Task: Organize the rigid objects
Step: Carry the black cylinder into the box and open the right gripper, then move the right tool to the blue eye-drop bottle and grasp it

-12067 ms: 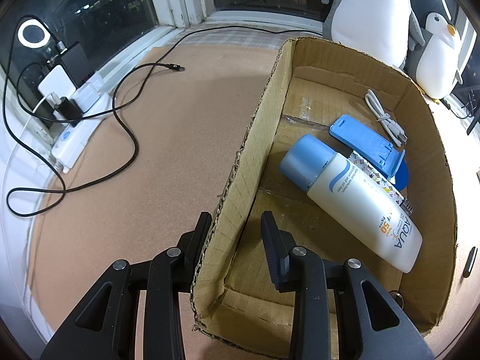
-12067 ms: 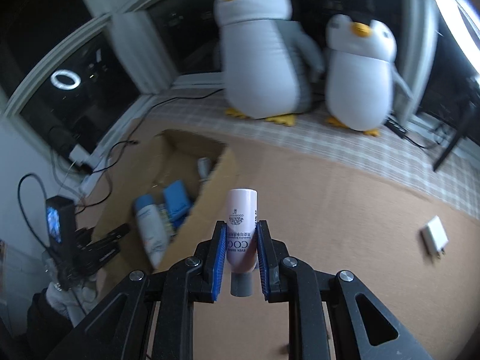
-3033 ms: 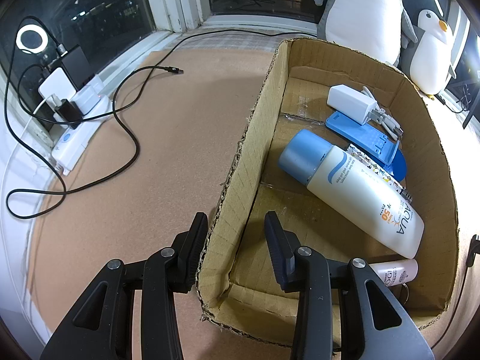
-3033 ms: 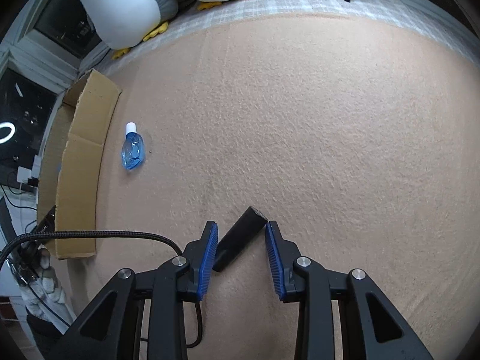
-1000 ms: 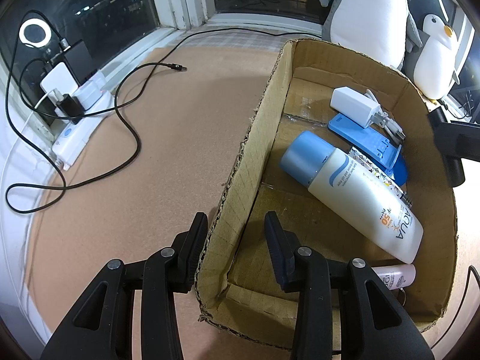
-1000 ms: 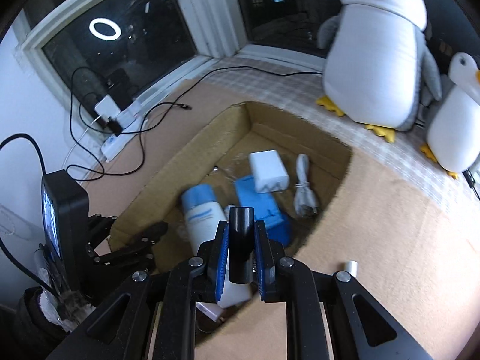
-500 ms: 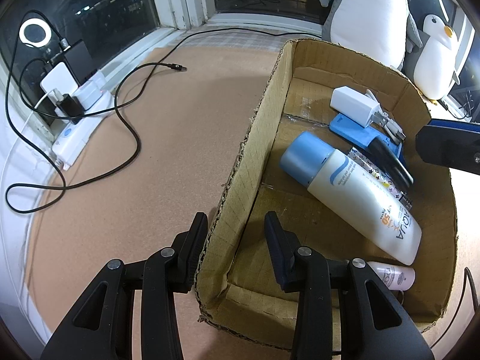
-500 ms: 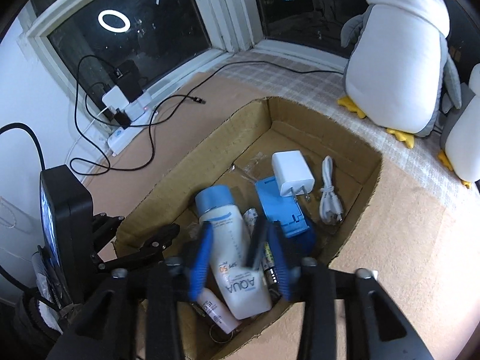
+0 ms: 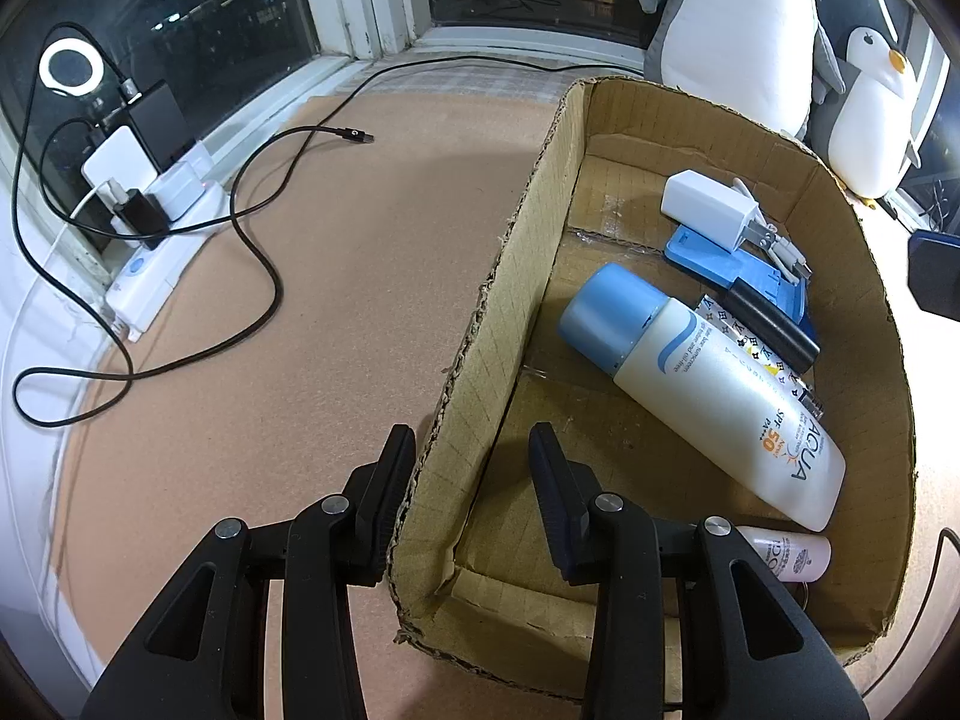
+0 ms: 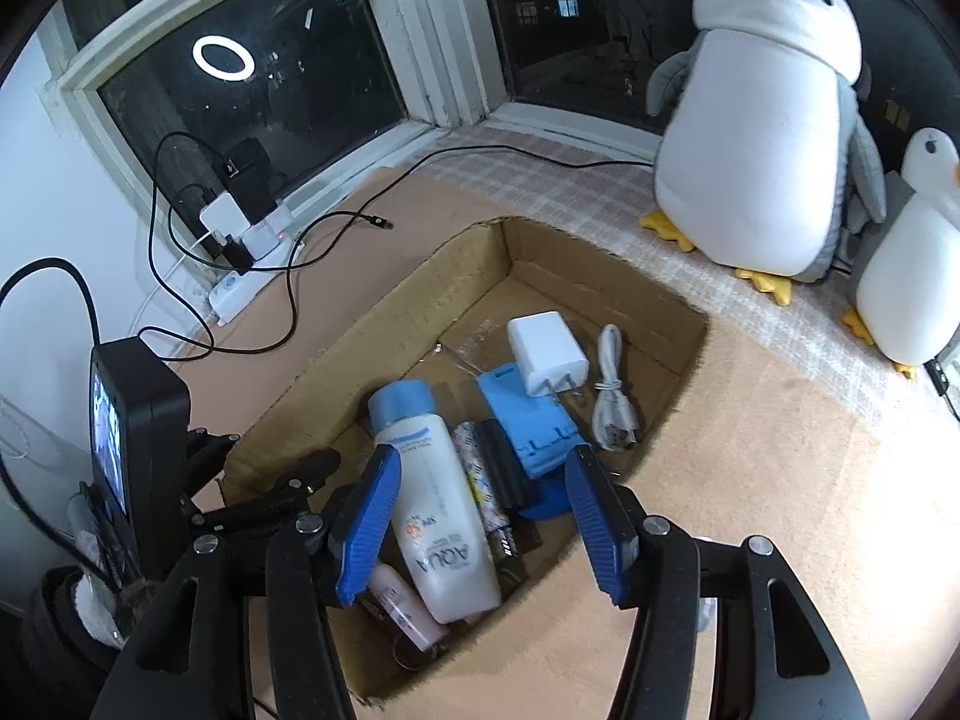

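A cardboard box (image 9: 864, 276) (image 10: 678, 372) holds a white sunscreen bottle with a blue cap (image 9: 708, 384) (image 10: 438, 480), a white charger (image 10: 546, 354), a blue stand (image 9: 714, 258) (image 10: 528, 420), a white cable (image 10: 612, 396) and a pink tube (image 9: 786, 555). A black cylinder (image 9: 768, 324) (image 10: 501, 468) lies loose across the blue stand. My right gripper (image 10: 483, 456) hovers above the box, its jaws opening with nothing between them. My left gripper (image 9: 469, 438) straddles the box's near left wall, one finger outside and one inside, with a gap on the inner side.
Two plush penguins (image 10: 762, 120) (image 10: 912, 264) stand behind the box by the window. A power strip with plugs (image 9: 156, 222) and a looping black cable (image 9: 258, 240) lie on the tan mat to the left.
My right gripper opened and let go of the black cylinder, which now lies in the box on the blue stand. In the left wrist view it drew back toward the right edge. The left gripper kept still.
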Available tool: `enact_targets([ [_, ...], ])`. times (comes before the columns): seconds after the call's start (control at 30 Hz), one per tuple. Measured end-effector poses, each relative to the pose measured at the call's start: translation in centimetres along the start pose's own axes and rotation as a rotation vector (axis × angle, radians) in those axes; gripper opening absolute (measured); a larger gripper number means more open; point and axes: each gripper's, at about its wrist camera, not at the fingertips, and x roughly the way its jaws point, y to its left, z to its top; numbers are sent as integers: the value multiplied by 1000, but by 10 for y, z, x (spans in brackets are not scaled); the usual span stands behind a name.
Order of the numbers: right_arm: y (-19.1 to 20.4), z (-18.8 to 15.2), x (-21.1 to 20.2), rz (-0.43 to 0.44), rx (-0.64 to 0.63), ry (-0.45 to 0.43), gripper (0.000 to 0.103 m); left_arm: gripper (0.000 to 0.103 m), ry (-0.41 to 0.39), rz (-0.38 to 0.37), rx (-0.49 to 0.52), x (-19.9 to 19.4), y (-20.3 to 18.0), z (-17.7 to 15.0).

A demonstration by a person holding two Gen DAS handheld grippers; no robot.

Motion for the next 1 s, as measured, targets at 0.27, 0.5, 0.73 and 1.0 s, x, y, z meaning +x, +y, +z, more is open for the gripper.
enact_targets([
  [0.27, -32, -15, -18, -37, 43, -5, 53, 38, 0, 0, 0, 0, 0, 0],
  [0.5, -66, -29, -26, -80, 86, 9, 53, 38, 1, 0, 0, 0, 0, 0],
  [0.73, -84, -47, -15, -118, 86, 81, 53, 38, 1, 1, 0, 0, 1, 0],
  [1.0, -84, -63, 15, -146, 45, 182, 53, 38, 1, 1, 0, 0, 1, 0],
])
